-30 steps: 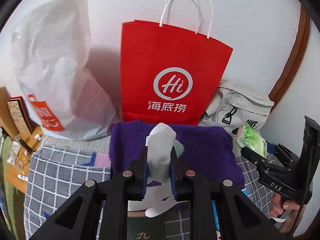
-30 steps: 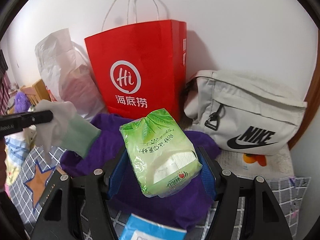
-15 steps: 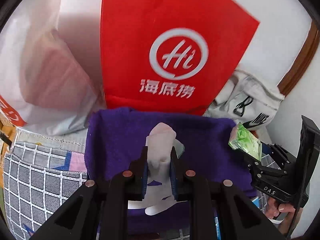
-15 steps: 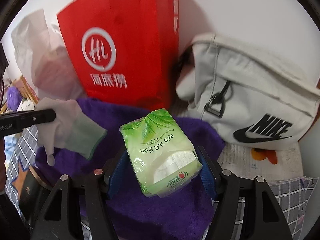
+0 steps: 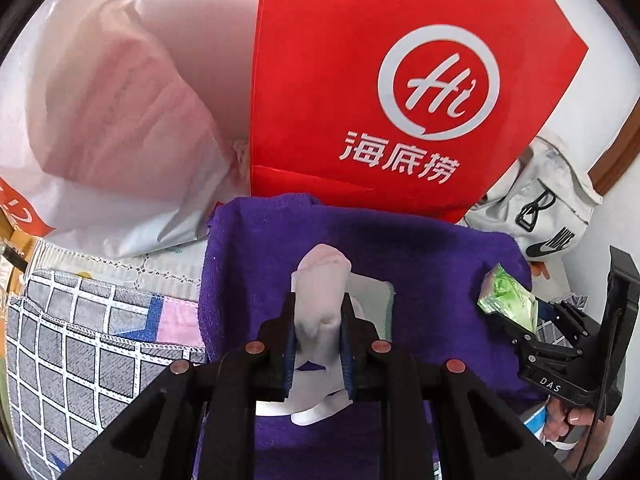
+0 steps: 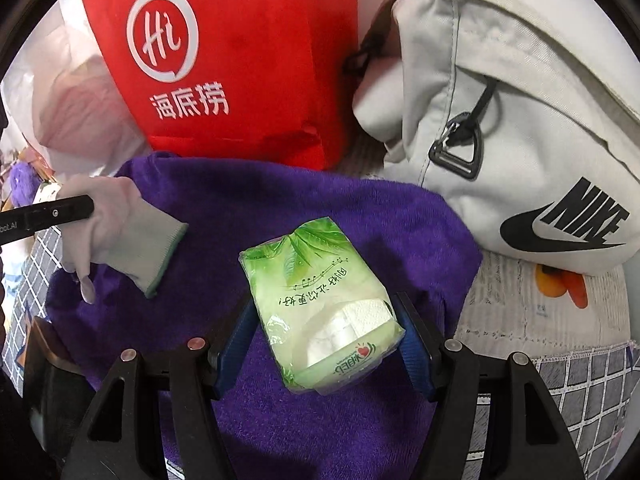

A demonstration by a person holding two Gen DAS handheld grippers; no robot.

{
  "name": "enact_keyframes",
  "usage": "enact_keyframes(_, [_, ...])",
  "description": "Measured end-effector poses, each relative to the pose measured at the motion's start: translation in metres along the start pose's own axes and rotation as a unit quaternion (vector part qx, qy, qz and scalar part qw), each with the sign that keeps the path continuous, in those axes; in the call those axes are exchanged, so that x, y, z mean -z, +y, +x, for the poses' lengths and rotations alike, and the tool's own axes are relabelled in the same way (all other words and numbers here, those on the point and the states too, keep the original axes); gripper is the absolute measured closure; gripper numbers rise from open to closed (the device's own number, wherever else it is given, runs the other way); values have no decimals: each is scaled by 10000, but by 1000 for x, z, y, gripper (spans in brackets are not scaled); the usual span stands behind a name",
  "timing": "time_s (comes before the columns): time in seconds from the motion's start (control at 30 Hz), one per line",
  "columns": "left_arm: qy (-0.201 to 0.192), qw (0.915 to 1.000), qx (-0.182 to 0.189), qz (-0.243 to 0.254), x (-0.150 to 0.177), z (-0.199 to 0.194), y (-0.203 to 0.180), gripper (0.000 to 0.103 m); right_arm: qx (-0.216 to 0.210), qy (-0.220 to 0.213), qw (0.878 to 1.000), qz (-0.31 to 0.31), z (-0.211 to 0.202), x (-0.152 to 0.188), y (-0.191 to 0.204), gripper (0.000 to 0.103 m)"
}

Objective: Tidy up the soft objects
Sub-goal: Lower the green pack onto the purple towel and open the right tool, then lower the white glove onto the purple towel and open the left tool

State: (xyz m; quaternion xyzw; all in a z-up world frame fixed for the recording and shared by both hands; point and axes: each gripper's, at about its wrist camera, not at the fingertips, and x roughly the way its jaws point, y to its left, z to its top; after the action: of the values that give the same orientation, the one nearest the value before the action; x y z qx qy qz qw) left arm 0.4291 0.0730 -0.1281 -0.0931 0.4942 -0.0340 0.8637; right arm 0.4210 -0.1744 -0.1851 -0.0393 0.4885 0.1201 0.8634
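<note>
My left gripper (image 5: pixel 319 322) is shut on a white glove (image 5: pixel 320 292) with a pale green cuff; the glove hangs low over a purple towel (image 5: pixel 432 256) spread on the surface. In the right wrist view the same glove (image 6: pixel 120 236) dangles at the left, pinched by the left gripper's finger (image 6: pixel 52 216). My right gripper (image 6: pixel 326 322) is shut on a green tissue pack (image 6: pixel 320 300), held just above the towel (image 6: pixel 360 216). In the left wrist view the tissue pack (image 5: pixel 508 300) shows at the right, over the towel's right edge.
A red paper bag (image 5: pixel 400 92) stands against the wall right behind the towel. A white plastic bag (image 5: pixel 100 120) sits to its left, a light grey sling bag (image 6: pixel 520 120) to its right. A checked cloth (image 5: pixel 80 344) covers the surface at the left.
Both grippers have sunk and come closer to the towel and the red bag, each keeping its grip. The bags now fill more of both views.
</note>
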Motion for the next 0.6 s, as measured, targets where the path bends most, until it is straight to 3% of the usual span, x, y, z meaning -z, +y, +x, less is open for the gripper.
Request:
enact_keyframes(0.3, [161,9999,24,-39,0,12,3,80,268,212,9992,-191,12,-5,10,36])
enact_keyframes(0.37, [184,9998,4,-58,0,12,4,74,316,277,9990,-179,15,-6,10,33])
enact_keyframes(0.5, [160,9996,-229,33,0,13,0,46,454,207,9986,-173,13,-5,16,17])
enact_keyframes(0.6, [62,9996,-265,41,-1,8,-2,37,409,28,9989,-221,6,-6,18,15])
